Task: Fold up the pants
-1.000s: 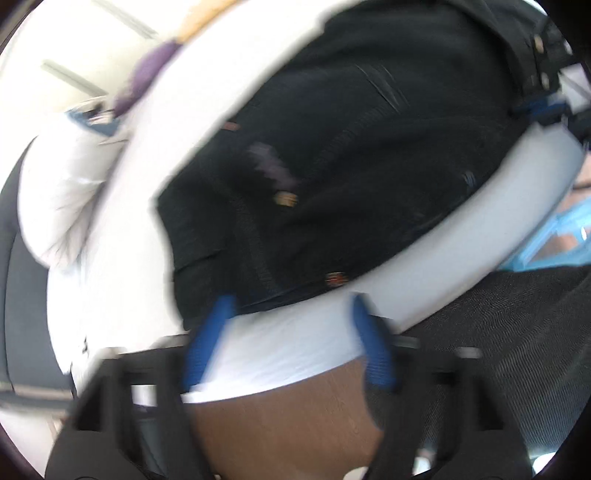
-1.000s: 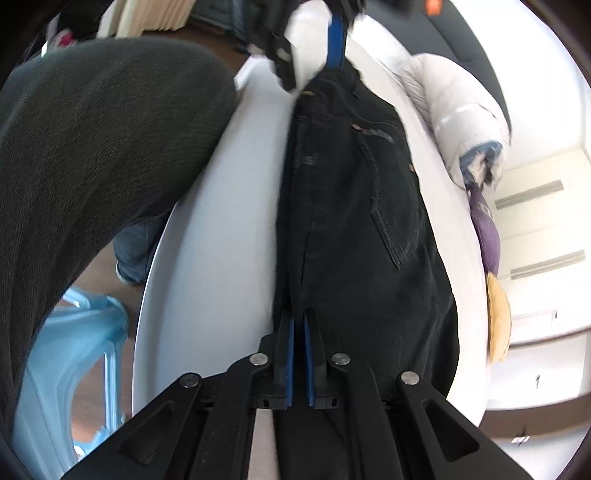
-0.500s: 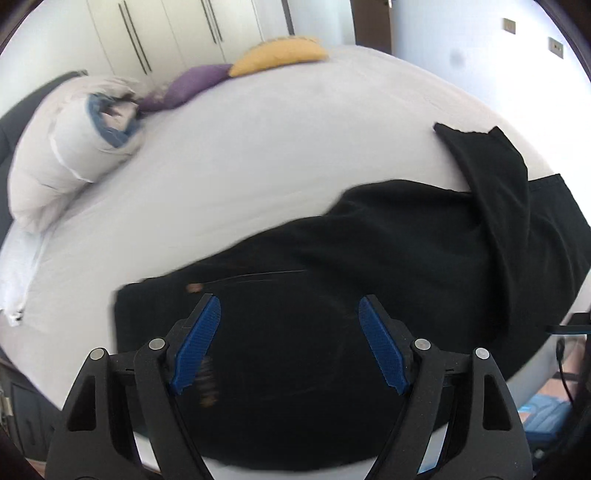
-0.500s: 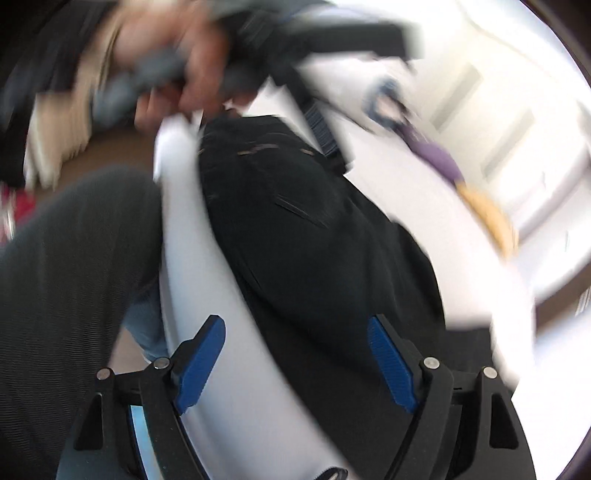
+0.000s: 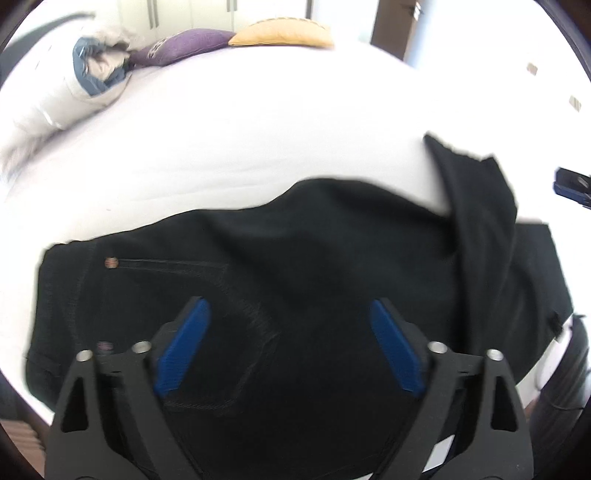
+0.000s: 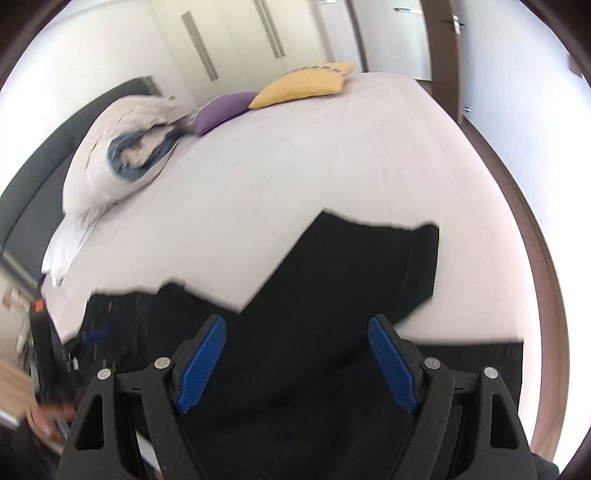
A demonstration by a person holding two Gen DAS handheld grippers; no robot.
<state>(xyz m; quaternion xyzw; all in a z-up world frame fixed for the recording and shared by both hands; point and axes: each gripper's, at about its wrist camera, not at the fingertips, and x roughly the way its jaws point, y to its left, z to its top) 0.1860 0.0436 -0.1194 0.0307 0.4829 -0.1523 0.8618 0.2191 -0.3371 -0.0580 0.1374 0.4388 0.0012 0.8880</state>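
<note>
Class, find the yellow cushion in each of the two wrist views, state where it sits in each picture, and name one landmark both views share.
Left wrist view: the yellow cushion lies at the top centre, on the far edge of the bed.
Right wrist view: the yellow cushion lies upper centre, slightly right of the middle.
Shared landmark: the purple cushion touches its left end in both views.

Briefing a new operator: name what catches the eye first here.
The black pants sprawl across the near edge of the white bed, one leg flopped crooked toward the middle. Both grippers, left and right, hang open above them. A purple cushion and a yellow cushion brighten the far end.
</note>
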